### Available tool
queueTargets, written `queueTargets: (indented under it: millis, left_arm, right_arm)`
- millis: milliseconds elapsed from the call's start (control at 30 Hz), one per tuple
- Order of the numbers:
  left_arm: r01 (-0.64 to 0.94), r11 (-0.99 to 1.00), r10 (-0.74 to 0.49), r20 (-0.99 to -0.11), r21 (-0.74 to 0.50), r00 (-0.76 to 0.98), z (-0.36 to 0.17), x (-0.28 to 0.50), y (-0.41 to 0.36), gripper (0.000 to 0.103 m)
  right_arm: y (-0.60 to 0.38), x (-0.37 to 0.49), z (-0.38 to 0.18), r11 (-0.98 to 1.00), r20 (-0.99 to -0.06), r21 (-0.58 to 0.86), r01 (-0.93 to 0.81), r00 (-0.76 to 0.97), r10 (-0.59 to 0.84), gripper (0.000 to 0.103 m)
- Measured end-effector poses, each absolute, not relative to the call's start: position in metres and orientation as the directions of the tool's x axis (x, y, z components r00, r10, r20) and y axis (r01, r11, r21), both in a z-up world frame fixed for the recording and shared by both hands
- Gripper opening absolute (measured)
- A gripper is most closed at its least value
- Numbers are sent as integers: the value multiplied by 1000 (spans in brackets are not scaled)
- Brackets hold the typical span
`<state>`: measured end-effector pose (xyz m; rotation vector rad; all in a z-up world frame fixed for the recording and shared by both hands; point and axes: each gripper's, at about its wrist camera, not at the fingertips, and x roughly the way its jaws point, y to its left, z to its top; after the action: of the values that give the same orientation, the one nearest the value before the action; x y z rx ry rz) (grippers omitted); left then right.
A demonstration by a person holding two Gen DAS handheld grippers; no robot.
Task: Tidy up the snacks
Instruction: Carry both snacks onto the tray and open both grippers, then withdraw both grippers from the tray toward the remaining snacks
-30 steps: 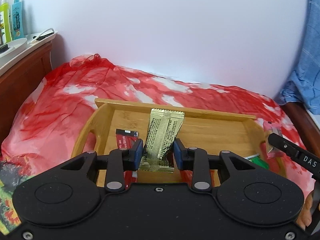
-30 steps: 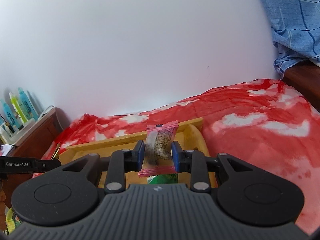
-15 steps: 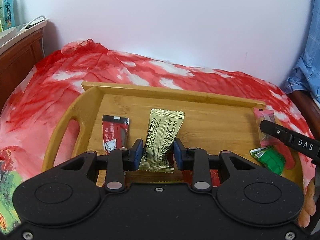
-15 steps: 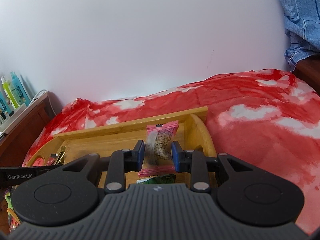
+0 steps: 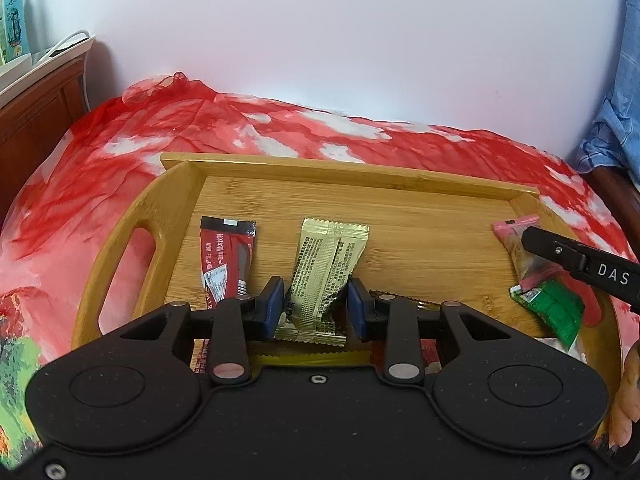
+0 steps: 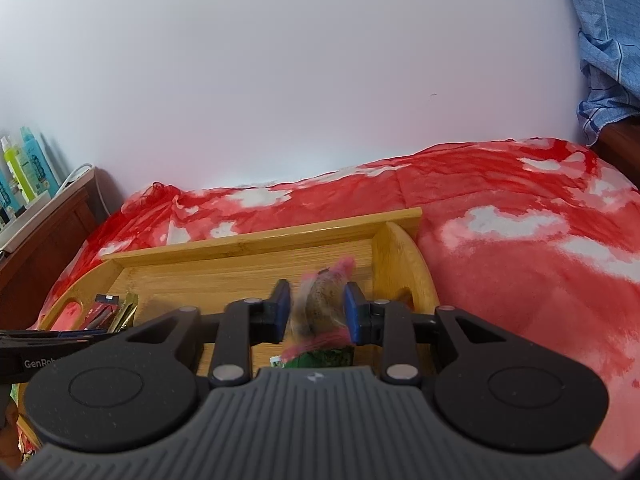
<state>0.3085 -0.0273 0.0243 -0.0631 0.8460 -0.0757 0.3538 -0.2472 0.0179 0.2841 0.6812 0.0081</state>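
A bamboo tray [image 5: 400, 184] lies on a red and white cloth. My left gripper [image 5: 316, 306] has its jaws slightly parted around a gold snack packet [image 5: 324, 272] over the tray's middle. A red packet [image 5: 226, 258] lies on the tray to its left. My right gripper [image 6: 316, 310] has opened; a pink-ended snack [image 6: 324, 300], blurred, sits loose between its fingers, near the tray's right end [image 6: 400, 248]. The same snack [image 5: 520, 252] shows in the left wrist view, with a green packet [image 5: 552, 312] just below it.
The tray [image 6: 248, 240] has cut-out handles at both ends. A wooden headboard [image 5: 36, 112] with bottles [image 6: 28, 168] stands at the left. A blue checked cloth [image 6: 608, 40] hangs at the right. A white wall rises behind the bed.
Both grippers moved forward and down over the tray. The right gripper's jaws opened and the pink snack came loose, now blurred. The left jaws widened slightly around the gold packet.
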Motion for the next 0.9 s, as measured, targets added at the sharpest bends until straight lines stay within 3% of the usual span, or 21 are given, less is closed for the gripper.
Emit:
queueTargets:
  millis: [100, 133, 167, 400, 667, 900]
  left_arm:
    - [39, 996, -84, -747, -78, 659, 25, 309, -29, 35]
    - [36, 996, -83, -748, -78, 659, 26, 309, -29, 36]
    - [34, 996, -81, -746, -78, 661, 27, 308, -29, 40]
    - [53, 998, -60, -722, -32, 690, 43, 291, -33, 69]
    - [86, 996, -72, -706, -16, 704, 59, 258, -35, 90]
    - [100, 994, -93, -708, -32, 700, 64, 225, -33, 93]
  right_arm:
    - [-249, 351, 20, 958, -602, 276, 75, 791, 112, 39]
    - [-250, 348, 22, 957, -590, 282, 73, 800, 113, 46]
    - [-250, 346, 24, 956, -580, 285, 72, 807, 112, 54]
    - [-239, 318, 46, 972, -525, 234, 34, 845, 97, 64]
    - [-227, 286, 55, 983, -513, 186, 7, 853, 90, 82]
    - [-219, 252, 64, 982, -480, 190, 0, 872, 92, 90]
